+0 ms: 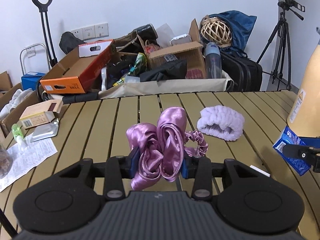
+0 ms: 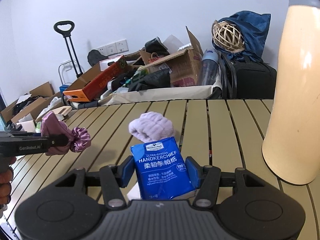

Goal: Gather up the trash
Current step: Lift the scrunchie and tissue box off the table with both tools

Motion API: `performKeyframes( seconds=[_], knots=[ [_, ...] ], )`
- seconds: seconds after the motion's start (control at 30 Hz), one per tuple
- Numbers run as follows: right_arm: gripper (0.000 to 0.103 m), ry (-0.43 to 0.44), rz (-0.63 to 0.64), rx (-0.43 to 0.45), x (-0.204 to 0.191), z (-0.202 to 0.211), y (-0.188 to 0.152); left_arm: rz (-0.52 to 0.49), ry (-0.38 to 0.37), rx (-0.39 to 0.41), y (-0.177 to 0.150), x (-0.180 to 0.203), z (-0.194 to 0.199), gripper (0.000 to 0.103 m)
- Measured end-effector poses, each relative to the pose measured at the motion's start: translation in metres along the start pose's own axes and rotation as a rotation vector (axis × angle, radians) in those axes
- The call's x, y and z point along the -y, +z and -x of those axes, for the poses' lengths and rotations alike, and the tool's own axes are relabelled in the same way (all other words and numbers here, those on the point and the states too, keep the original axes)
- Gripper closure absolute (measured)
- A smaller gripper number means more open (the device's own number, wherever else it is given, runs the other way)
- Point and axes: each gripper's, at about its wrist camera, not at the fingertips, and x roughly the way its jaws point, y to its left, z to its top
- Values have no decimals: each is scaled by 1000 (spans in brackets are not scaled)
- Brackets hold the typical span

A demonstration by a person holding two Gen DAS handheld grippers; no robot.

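Observation:
My left gripper [image 1: 160, 163] is shut on a pink satin bow scrunchie [image 1: 168, 140] and holds it just above the slatted table [image 1: 100, 124]. It also shows at the left of the right wrist view [image 2: 58, 140]. My right gripper [image 2: 160, 170] is shut on a blue handkerchief tissue pack [image 2: 162, 170], lifted over the table. The pack also shows at the right edge of the left wrist view [image 1: 290, 150]. A lilac fluffy headband [image 1: 221, 123] lies on the table beyond both grippers.
A tall cream thermos [image 2: 296, 100] stands at the right. At the table's left lie a small carton box [image 1: 40, 114], a foil packet [image 1: 45, 132], a green bottle [image 1: 18, 134] and a printed leaflet [image 1: 26, 160]. Cluttered boxes [image 1: 80, 72] and a tripod [image 1: 280, 46] stand behind.

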Motion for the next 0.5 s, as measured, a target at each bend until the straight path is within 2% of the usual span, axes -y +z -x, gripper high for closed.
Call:
performKeyframes(
  seconds=[0.5],
  knots=[
    [48,31,35,32,-26,50,-4,-3,10,44,-10,-3,63,64]
  ],
)
